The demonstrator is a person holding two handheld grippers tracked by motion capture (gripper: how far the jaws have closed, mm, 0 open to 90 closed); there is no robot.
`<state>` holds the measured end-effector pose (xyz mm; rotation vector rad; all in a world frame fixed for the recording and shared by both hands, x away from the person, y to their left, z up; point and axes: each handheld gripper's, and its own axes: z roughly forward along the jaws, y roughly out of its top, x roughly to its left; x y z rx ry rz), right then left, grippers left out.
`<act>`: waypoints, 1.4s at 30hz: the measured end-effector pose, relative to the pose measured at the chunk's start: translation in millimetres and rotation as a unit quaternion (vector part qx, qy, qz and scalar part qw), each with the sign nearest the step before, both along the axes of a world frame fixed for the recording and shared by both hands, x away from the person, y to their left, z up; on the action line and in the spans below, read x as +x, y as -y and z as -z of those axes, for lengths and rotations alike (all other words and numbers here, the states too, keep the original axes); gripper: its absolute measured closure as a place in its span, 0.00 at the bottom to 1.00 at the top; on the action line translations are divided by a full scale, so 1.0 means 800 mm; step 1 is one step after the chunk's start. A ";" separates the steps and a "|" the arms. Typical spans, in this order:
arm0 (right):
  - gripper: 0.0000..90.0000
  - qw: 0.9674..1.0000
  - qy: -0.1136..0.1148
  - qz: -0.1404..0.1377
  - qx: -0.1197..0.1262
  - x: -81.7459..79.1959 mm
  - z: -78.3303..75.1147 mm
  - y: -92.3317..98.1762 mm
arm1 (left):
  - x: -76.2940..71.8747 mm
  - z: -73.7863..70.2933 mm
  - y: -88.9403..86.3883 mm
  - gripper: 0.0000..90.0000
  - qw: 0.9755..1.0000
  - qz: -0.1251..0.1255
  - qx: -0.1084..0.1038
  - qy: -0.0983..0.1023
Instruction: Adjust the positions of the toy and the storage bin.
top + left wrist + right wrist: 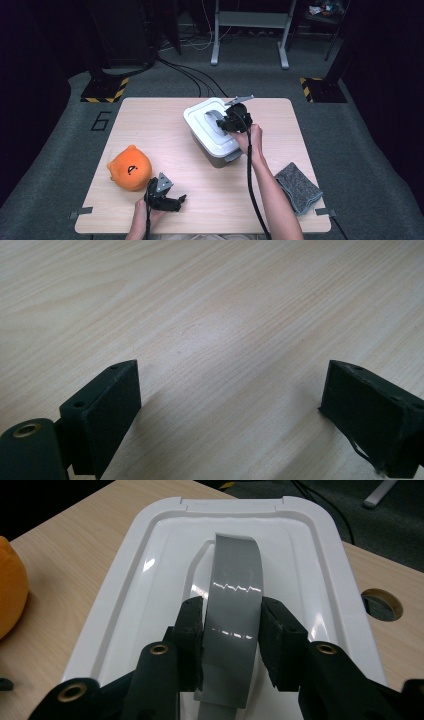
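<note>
Grey carpet with trailing cables surrounds a light wooden table (pixel 165 140), which carries every item in use. Toward the far centre of the table stands a grey storage box (pixel 220 159) fitted with a white lid (pixel 202 127); a grey arched handle (pixel 235 605) rises from the recessed middle of that lid. My right gripper (pixel 231 630) is positioned over the lid, held by my right hand (pixel 251 137), with its cable running back along the forearm. Its two black jaws sit on either side of the handle, and the pads press against both edges of the grey strap, so the handle is gripped. The lid remains seated on the box. My left gripper (pixel 227 405) rests low over the near edge of the table, held by my left hand (pixel 145 216); its jaws stand wide apart with only bare wood grain between them. An orange plush toy (pixel 129 168) lies on the table just beyond the left gripper, well apart from the box. A folded grey cloth (pixel 298 187) lies at the near right corner.
</note>
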<state>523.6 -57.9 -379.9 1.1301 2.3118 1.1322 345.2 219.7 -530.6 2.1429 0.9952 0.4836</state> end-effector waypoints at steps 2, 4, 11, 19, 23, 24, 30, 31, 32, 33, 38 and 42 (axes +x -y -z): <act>0.71 1.000 -0.008 0.002 0.013 0.000 0.000 0.000 | 0.000 0.000 0.000 0.10 1.000 0.001 0.000 0.000; 0.72 1.000 -0.014 -0.002 0.019 0.000 0.001 0.001 | 0.000 0.000 0.000 0.10 1.000 0.001 0.000 0.000; 0.74 0.999 -0.027 -0.014 0.034 -0.002 0.002 0.001 | 0.000 0.000 0.000 0.10 1.000 0.001 0.000 0.000; 0.74 0.999 -0.023 0.023 0.025 -0.010 0.000 -0.004 | 0.000 0.000 0.000 0.10 1.000 -0.002 0.000 0.000; 0.74 0.999 -0.018 0.040 0.007 -0.017 -0.002 -0.007 | 0.000 0.000 0.000 0.10 1.000 0.000 0.000 0.000; 0.74 0.999 -0.018 0.043 0.006 -0.019 -0.002 -0.007 | 0.000 0.000 0.000 0.10 1.000 0.000 0.000 0.000; 0.74 0.998 -0.016 0.062 -0.004 -0.029 -0.002 -0.004 | 0.000 0.000 0.000 0.10 1.000 -0.001 0.002 0.001; 0.74 0.998 -0.013 0.061 -0.007 -0.030 -0.002 -0.003 | 0.000 -0.001 -0.001 0.10 1.000 0.003 0.002 -0.003; 0.74 0.998 -0.014 0.065 -0.010 -0.033 -0.003 -0.003 | 0.000 -0.001 -0.001 0.10 1.000 0.003 0.002 -0.003; 0.74 0.998 -0.010 0.064 -0.012 -0.034 -0.002 -0.003 | 0.000 -0.001 0.000 0.10 1.000 0.002 0.002 -0.002; 0.74 0.998 -0.004 0.065 -0.011 -0.039 -0.001 0.000 | 0.000 -0.001 -0.001 0.10 1.000 0.003 0.002 -0.003; 0.74 0.998 -0.003 0.066 -0.014 -0.040 -0.001 -0.001 | 0.000 0.000 0.000 0.10 1.000 0.001 0.001 0.000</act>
